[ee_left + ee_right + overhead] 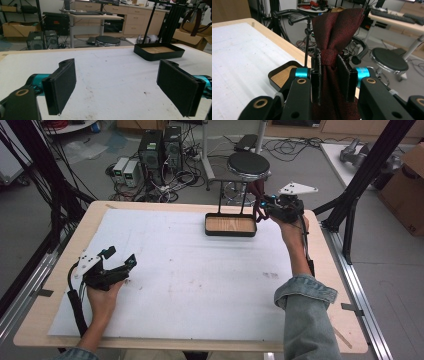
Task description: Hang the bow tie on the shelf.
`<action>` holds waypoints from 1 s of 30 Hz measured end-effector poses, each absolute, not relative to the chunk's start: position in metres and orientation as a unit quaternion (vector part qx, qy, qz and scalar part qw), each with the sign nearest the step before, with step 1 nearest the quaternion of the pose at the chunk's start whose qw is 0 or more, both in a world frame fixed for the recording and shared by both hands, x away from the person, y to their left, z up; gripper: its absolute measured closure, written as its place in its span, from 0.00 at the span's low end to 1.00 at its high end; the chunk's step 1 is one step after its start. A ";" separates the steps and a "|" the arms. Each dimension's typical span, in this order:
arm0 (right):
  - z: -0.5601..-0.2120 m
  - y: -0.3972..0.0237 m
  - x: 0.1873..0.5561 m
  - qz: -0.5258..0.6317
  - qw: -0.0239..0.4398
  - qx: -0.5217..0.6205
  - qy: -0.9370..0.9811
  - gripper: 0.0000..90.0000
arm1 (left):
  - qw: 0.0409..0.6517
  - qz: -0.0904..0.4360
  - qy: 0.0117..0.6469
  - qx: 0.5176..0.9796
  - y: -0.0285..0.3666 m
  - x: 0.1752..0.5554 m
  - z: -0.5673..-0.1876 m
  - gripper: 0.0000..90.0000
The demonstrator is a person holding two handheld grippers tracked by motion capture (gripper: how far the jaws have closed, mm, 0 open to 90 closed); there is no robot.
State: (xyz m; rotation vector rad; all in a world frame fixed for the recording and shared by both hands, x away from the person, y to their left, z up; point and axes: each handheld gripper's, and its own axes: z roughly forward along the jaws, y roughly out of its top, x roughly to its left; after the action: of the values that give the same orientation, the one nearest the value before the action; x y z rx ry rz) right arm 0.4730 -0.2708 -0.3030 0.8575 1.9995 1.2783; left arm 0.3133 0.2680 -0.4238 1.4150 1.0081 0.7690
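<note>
1. Cluttered lab floor behind a wooden table (60, 320) covered by a white sheet (190, 270).
2. Right gripper (329, 77), jaws closed on the knot of a dark red bow tie (337, 27), held at the far edge beside a black tray (230, 225).
3. Left gripper (120, 85), jaws wide apart, holds nothing, near left edge.
4. Risk: the bow tie could slip from its narrow pinch and fall off the table, missing the tray.
</note>
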 end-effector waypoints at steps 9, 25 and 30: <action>-0.305 -0.268 0.490 0.492 0.313 0.335 0.740 0.82 | 0.580 0.328 0.429 0.610 0.266 0.314 -0.425 0.18; -0.315 -0.283 0.508 0.467 0.333 0.397 0.717 0.82 | 0.582 0.327 0.432 0.607 0.267 0.312 -0.426 0.18; -0.319 -0.286 0.509 0.460 0.327 0.405 0.719 0.82 | 0.582 0.326 0.432 0.607 0.267 0.312 -0.426 0.18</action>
State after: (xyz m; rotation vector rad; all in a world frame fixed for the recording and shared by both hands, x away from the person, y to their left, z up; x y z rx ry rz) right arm 0.5093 -0.2858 -0.3188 1.0618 1.8835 1.2054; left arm 0.3122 0.2672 -0.4257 1.4175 1.0094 0.7625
